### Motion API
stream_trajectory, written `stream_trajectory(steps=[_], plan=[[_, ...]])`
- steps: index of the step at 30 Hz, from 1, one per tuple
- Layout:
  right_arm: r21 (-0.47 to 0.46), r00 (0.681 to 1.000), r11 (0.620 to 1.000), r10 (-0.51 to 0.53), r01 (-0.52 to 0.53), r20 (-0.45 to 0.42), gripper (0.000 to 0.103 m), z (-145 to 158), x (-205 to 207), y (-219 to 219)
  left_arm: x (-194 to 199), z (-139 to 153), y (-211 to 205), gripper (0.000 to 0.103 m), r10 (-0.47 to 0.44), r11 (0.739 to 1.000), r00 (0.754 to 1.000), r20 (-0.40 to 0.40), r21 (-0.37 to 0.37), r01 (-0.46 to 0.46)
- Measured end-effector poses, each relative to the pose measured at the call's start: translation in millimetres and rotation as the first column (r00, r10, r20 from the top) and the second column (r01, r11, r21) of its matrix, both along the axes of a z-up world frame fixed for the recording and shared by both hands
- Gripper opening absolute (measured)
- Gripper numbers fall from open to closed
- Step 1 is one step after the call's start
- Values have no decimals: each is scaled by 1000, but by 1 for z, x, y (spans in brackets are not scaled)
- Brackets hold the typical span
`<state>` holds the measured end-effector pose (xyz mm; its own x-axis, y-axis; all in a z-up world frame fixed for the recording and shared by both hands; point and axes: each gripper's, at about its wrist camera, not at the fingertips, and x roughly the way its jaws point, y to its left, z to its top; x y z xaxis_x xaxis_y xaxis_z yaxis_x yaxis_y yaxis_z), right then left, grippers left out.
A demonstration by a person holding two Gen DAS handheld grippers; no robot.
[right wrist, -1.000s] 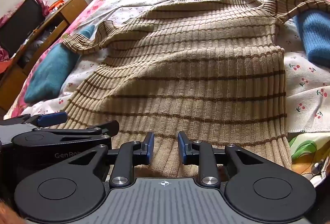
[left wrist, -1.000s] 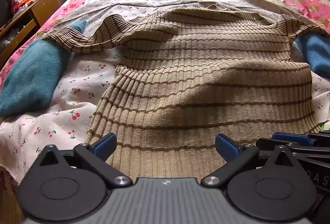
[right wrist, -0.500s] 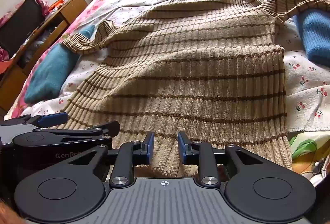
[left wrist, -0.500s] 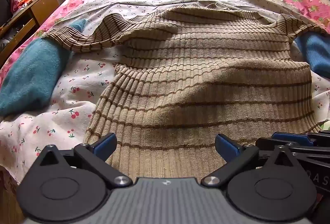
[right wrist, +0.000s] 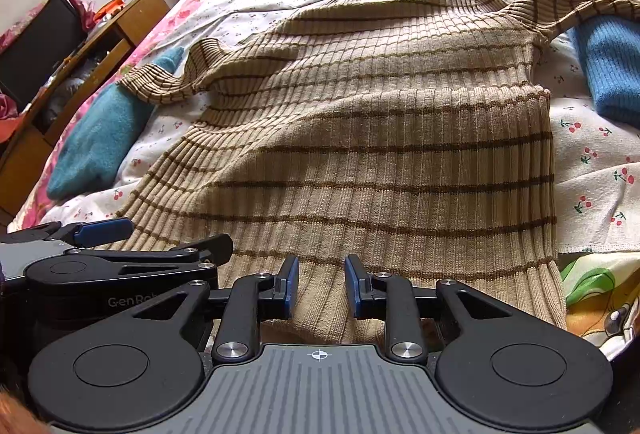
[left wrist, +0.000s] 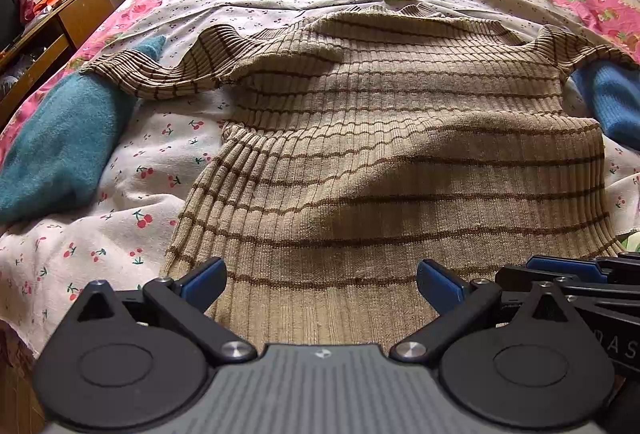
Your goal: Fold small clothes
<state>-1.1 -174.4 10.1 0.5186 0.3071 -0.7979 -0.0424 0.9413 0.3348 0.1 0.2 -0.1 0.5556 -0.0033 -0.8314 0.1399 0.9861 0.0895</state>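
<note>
Trouble is waiting if the right tool [right wrist: 321, 286], half apart over the hem with cloth bunching between its pads, is not pinching well, because the striped sweater [left wrist: 400, 162] lying flat on the bed [left wrist: 132, 234] beside the wide-apart left tool [left wrist: 320, 284] could slip crooked.

Daylight bright, sharp focus; soft shadow across sweater [left wrist: 400, 162] (fisheye bends edges)

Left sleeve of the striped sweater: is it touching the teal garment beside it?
Touching. In the left wrist view the sleeve drapes over the teal garment's upper end, with its cuff lying on it; the right wrist view agrees.
</note>
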Motion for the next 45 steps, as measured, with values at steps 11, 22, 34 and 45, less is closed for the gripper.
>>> stream_trajectory(steps=[11,22,34,45], plan=[[-1,1000,1000,0,0,-1,26,0,0,0,-1,-2,0,103,1,1000,1000,-3,-1,-1],[0,1000,1000,1,-1,-2,26,1,-1,0,0,-2,0,103,1,1000,1000,-5,-1,-1],[1,1000,1000,2,-2,0,26,0,-1,0,0,-2,1,103,1,1000,1000,-7,-1,-1],[4,1000,1000,2,-2,1,26,2,-2,-1,0,-5,0,103,1,1000,1000,-6,0,-1]])
